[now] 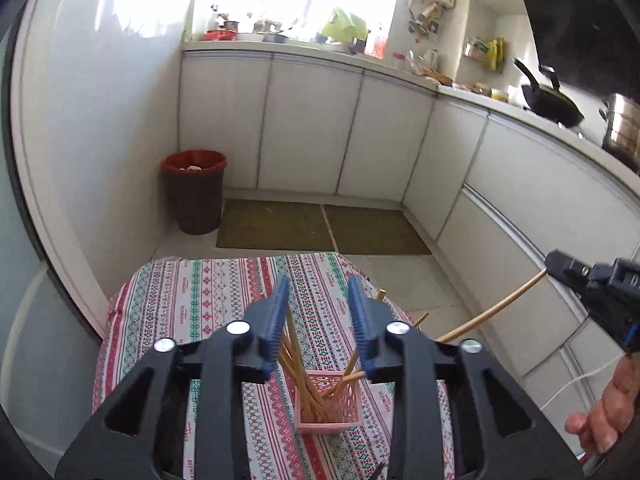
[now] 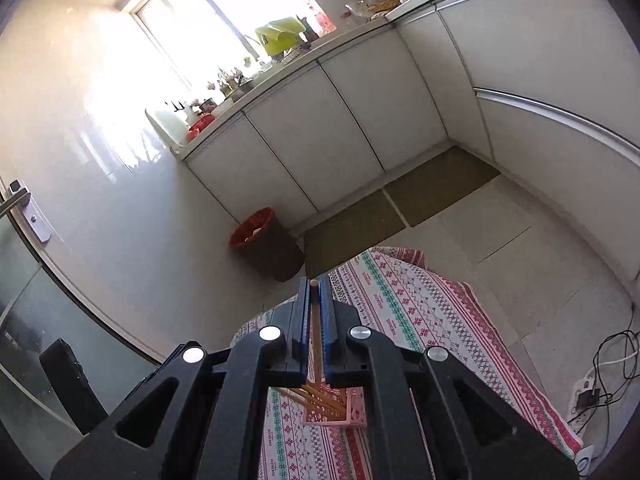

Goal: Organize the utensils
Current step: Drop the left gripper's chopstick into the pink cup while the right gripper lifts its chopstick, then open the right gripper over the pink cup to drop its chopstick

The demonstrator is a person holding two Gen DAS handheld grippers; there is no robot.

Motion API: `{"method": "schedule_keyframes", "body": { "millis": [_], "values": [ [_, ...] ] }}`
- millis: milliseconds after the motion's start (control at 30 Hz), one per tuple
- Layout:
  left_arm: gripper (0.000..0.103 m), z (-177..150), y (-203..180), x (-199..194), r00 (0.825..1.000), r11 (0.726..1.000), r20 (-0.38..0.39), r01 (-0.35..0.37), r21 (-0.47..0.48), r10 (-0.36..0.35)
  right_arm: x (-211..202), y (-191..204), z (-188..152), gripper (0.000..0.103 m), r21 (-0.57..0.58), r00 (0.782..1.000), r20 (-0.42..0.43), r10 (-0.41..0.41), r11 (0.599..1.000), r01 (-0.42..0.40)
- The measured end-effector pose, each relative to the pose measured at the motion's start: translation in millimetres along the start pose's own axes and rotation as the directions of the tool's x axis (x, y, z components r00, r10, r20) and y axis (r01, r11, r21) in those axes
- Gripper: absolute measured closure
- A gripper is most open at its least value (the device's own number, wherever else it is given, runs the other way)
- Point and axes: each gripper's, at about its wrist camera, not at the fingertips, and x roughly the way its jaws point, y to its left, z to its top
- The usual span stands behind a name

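A pink slotted basket (image 1: pixel 330 404) stands on the patterned tablecloth (image 1: pixel 192 292) and holds several wooden chopsticks (image 1: pixel 296 364) leaning at angles. My left gripper (image 1: pixel 320 292) is open and empty, its blue pads above the basket. My right gripper (image 2: pixel 319 280) is shut on one wooden chopstick (image 2: pixel 316 328), held along its fingers above the basket (image 2: pixel 354 408). In the left wrist view the right gripper (image 1: pixel 560 266) is at the right, with that chopstick (image 1: pixel 492 312) slanting down toward the basket.
A red-rimmed brown bin (image 1: pixel 194 192) stands on the floor by the wall, beyond the table. White cabinets (image 1: pixel 312 128) line the back and right. Two floor mats (image 1: pixel 320 226) lie in front. Cables and a power strip (image 2: pixel 588 392) lie on the floor at right.
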Motion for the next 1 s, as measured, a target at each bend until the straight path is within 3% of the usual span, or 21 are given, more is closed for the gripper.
{"method": "schedule_keyframes", "body": {
  "millis": [167, 367, 500, 600, 667, 800, 867, 1000],
  "values": [
    [0.054, 6.0, 15.5, -16.4, 0.999, 0.999, 0.040, -0.035, -0.040, 0.037, 11.5, 11.4, -2.3, 0.098, -0.047, 0.999, -0.004, -0.034, 0.998, 0.034],
    [0.053, 1.6, 20.8, -13.9, 0.999, 0.998, 0.012, -0.052, -0.030, 0.052, 32.9, 21.6, -18.2, 0.098, -0.103, 0.997, -0.049, -0.063, 0.993, 0.058],
    [0.051, -5.2, 18.1, -11.5, 0.997, 0.997, -0.001, -0.074, -0.001, 0.074, 53.8, 33.4, -35.8, 0.094, -0.209, 0.989, -0.113, -0.099, 0.975, 0.074],
    [0.048, -7.1, 17.3, -13.0, 0.997, 0.997, -0.005, -0.077, 0.004, 0.077, 54.8, 33.6, -41.8, 0.083, -0.219, 0.986, -0.125, -0.108, 0.973, 0.078],
    [0.043, -8.4, 16.3, -14.6, 0.996, 0.996, -0.001, -0.085, 0.008, 0.085, 50.3, 30.1, -41.5, 0.069, -0.204, 0.988, -0.114, -0.105, 0.976, 0.080],
    [0.037, -13.0, 14.4, -16.1, 0.995, 0.995, 0.004, -0.098, 0.022, 0.098, 42.5, 19.6, -40.2, 0.063, -0.196, 0.987, -0.091, -0.135, 0.974, 0.115],
    [0.037, -15.3, 13.3, -14.2, 0.995, 0.995, -0.006, -0.097, 0.026, 0.097, 39.0, 9.4, -38.6, 0.054, -0.166, 0.987, -0.089, -0.134, 0.979, 0.118],
    [0.032, -19.4, 11.0, -12.9, 0.995, 0.994, -0.013, -0.102, 0.031, 0.102, 39.5, -2.8, -34.0, 0.054, -0.129, 0.988, -0.103, -0.117, 0.986, 0.104]
  ]
}}
